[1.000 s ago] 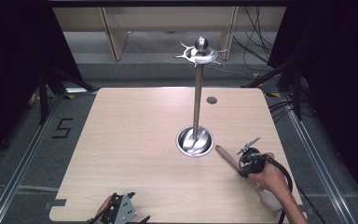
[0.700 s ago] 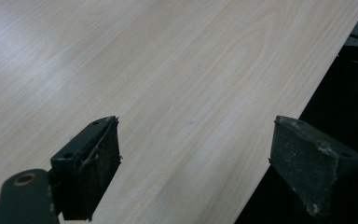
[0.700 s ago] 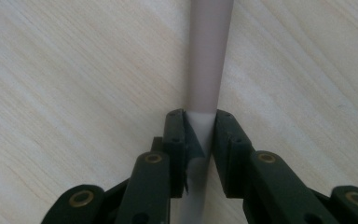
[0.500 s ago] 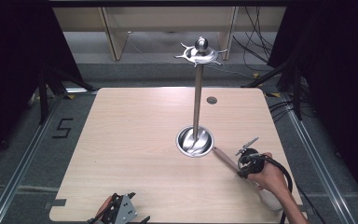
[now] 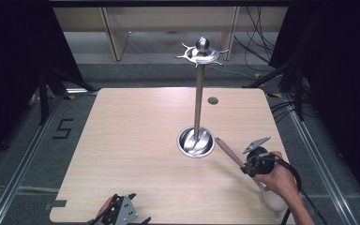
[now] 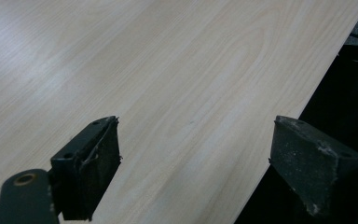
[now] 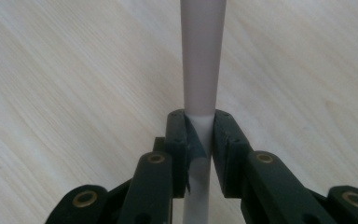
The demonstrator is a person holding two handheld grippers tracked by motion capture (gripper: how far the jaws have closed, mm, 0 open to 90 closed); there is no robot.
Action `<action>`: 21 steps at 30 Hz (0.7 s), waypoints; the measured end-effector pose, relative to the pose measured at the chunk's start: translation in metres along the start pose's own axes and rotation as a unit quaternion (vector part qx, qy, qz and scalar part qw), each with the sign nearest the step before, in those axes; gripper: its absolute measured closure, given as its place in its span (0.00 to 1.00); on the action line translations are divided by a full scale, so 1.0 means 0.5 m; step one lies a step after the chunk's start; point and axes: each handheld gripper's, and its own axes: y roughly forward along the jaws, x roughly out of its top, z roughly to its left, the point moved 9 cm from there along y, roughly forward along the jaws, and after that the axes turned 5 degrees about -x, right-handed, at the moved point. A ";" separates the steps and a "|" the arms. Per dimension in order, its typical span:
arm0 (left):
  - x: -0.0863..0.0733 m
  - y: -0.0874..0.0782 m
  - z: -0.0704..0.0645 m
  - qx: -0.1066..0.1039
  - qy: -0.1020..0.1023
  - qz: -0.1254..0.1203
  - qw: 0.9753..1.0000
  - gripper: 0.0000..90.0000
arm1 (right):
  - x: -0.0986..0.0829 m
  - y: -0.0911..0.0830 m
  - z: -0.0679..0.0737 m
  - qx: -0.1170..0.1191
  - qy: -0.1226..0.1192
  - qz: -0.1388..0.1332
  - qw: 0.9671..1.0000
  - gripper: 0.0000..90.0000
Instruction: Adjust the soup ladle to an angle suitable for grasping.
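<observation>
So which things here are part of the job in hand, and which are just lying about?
In the job:
right gripper, jaws shut on the utensil handle
utensil handle, pinkish with a white end, pointing toward the stand
metal stand, upright pole with hooked top and round base

Lying about or idle:
left gripper, jaws open over the bare table
small dark disc beyond the stand

Black hand-held gripper (image 7: 199, 135) w/ brass screws

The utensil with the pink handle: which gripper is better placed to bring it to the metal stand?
Right. The right gripper is shut on the utensil, close beside the stand's base. The left gripper is open over the table's near edge.
</observation>
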 end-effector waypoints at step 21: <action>0.000 0.000 0.001 0.000 -0.002 -0.001 1.000 0.17 | 0.029 -0.097 -0.002 -0.009 0.015 -0.160 0.987 0.87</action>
